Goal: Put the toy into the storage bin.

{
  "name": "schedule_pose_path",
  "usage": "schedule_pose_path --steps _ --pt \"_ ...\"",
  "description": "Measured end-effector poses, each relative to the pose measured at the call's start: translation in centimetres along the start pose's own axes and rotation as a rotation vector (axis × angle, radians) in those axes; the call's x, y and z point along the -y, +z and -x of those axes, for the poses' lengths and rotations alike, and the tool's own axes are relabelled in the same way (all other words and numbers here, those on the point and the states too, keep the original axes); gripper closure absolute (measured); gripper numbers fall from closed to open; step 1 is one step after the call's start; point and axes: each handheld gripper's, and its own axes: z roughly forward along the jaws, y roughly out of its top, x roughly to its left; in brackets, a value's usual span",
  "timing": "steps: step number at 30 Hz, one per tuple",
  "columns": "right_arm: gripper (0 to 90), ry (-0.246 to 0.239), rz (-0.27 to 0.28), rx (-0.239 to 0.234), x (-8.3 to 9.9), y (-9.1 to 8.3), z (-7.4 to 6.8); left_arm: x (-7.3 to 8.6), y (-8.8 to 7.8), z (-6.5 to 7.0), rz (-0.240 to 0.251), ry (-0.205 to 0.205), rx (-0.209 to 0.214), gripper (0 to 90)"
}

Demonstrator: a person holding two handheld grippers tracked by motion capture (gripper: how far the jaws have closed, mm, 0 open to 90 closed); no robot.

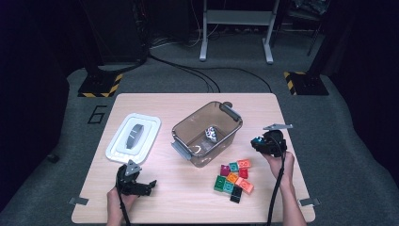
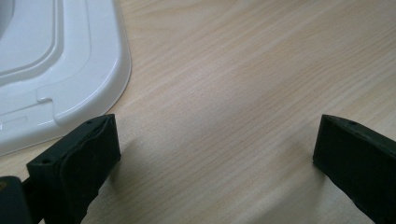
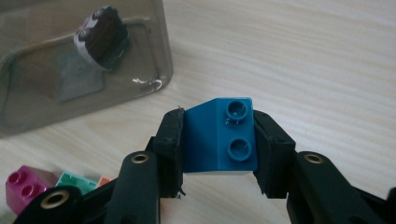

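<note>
Blue brick up in the right tongs, bin waiting at ten o'clock

The right tongs are clamped on the blue brick, pads flat on both its sides, held above the bench at the right edge; the carry step looks to be on, I'd say, with the clear bin lying towards ten o'clock from the hand; next move calls for a swing over the near rim and a release above the open mouth, high enough to clear the bin's wall and grey handle; one printed piece already sits inside; the brick pile waits at seven o'clock of the right hand; the left tongs rest wide and empty by the white lid, well clear of the route.
</note>
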Motion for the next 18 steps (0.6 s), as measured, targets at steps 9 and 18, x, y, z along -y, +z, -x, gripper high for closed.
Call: schedule_pose_path --steps 9,18 --pt "58.8 0.009 0.006 0.014 -2.3 -0.2 0.1 0.0 0.0 0.0 0.000 -0.001 0.000 0.5" --pt "58.8 0.013 0.007 0.032 -4.4 -0.2 0.7 0.0 0.0 0.0 0.000 -0.002 0.000 0.5"
